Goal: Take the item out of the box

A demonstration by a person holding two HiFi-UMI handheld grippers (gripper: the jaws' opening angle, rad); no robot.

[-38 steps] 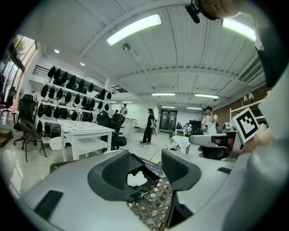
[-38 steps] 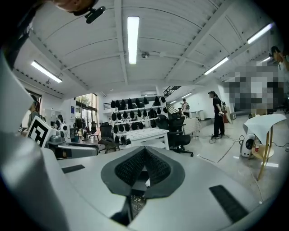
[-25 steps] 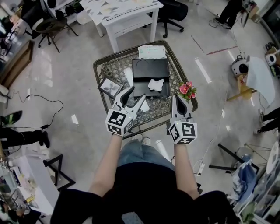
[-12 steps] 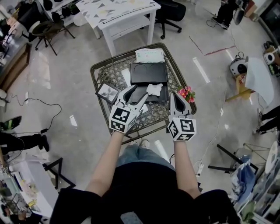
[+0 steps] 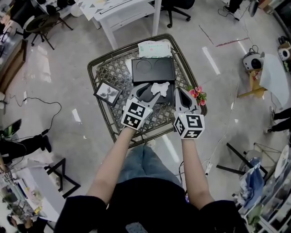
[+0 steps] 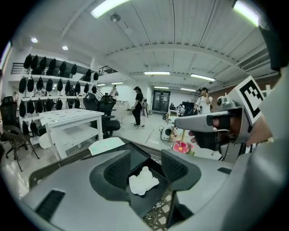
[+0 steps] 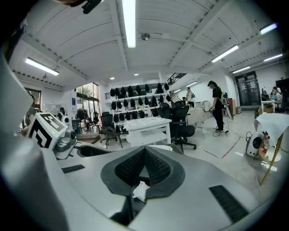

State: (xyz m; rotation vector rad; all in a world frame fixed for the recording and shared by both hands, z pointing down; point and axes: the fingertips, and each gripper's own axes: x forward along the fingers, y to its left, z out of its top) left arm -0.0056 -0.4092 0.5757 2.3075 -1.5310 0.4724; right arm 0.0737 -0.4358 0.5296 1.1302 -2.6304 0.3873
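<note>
A black box [image 5: 153, 69] lies open on the wicker-topped table [image 5: 105, 69], its lid flat toward the far side. A crumpled white item [image 5: 160, 88] rests in the near tray of the box. My left gripper [image 5: 146, 92] is open at the tray's near left edge. In the left gripper view the white item [image 6: 143, 180] shows between and just beyond the spread jaws, untouched. My right gripper [image 5: 178, 91] is shut and empty, just right of the box. The right gripper view shows the white item [image 7: 140, 190] below the closed tips [image 7: 144, 152].
A framed picture [image 5: 107, 92] lies left on the table. Pink flowers [image 5: 196, 94] stand at its right edge, close to my right gripper. A white-green packet [image 5: 154, 48] lies beyond the box. A white table [image 5: 122, 9] stands behind, with people farther off.
Both grippers have moved forward over the table. The left one now reaches the box tray with its jaws either side of the white item; the right one has drawn level beside the box.
</note>
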